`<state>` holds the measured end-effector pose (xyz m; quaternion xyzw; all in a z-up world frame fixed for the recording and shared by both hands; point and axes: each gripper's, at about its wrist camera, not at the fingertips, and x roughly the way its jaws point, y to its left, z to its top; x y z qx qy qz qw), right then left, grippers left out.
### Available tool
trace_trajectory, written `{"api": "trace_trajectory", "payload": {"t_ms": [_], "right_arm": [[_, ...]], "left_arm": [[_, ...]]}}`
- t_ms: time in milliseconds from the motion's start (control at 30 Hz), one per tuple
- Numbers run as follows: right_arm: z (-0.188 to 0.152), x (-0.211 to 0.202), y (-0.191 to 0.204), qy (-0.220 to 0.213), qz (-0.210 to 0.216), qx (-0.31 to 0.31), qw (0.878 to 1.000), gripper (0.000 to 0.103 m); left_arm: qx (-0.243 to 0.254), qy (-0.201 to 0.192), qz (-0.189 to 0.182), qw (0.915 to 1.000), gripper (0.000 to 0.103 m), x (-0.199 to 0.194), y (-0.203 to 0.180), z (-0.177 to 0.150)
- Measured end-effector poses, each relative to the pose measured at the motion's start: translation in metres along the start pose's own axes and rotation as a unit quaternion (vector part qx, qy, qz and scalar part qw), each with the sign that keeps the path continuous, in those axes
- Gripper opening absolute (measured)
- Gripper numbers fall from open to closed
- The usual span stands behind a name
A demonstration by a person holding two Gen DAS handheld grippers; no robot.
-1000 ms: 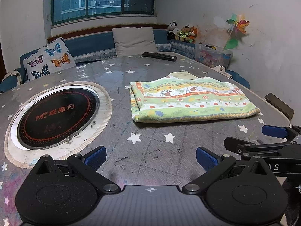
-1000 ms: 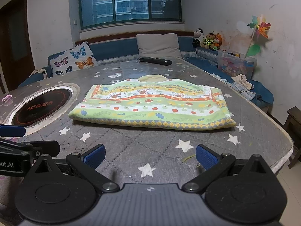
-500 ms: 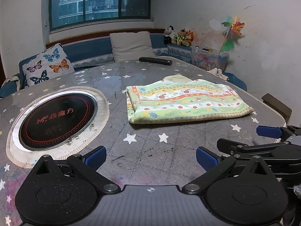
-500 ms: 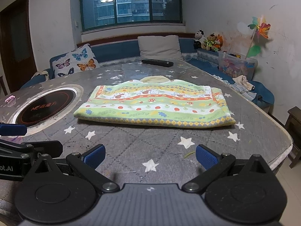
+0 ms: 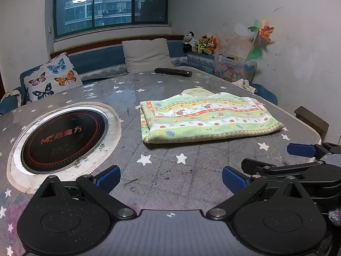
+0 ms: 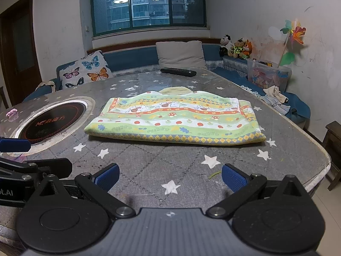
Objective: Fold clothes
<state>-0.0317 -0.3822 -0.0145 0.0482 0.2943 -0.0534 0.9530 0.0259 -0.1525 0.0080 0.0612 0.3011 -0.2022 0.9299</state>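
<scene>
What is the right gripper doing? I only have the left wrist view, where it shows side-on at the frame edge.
Observer: The right gripper is open and empty, short of the folded garment.
Operator: Anything on the table left of the cooktop?
Observer: A small pink object lies there, near the table's edge.
Operator: What's past the butterfly cushion on the left?
Observer: A dark wooden door, shut.

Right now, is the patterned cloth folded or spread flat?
Folded. The patterned cloth lies as a thick rectangle with doubled layers at its edges, on the table, untouched by either open gripper.
</scene>
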Motion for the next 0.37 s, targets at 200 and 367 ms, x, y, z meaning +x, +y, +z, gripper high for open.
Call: {"api": "trace_trajectory", "payload": {"t_ms": [200,367], "right_arm": [[0.0003,0.0026,-0.0006,0.002,-0.001,0.001,1.0,0.103],[0.0009,0.0047,-0.001,0.004,-0.001,0.001,1.0,0.103]], "left_arm": [[0.002,0.0,-0.007,1.0,0.103,0.0009,-0.0017,0.0015],[0.003,-0.004,-0.011,0.9999,0.103,0.0018,-0.0014,0.0041]]}}
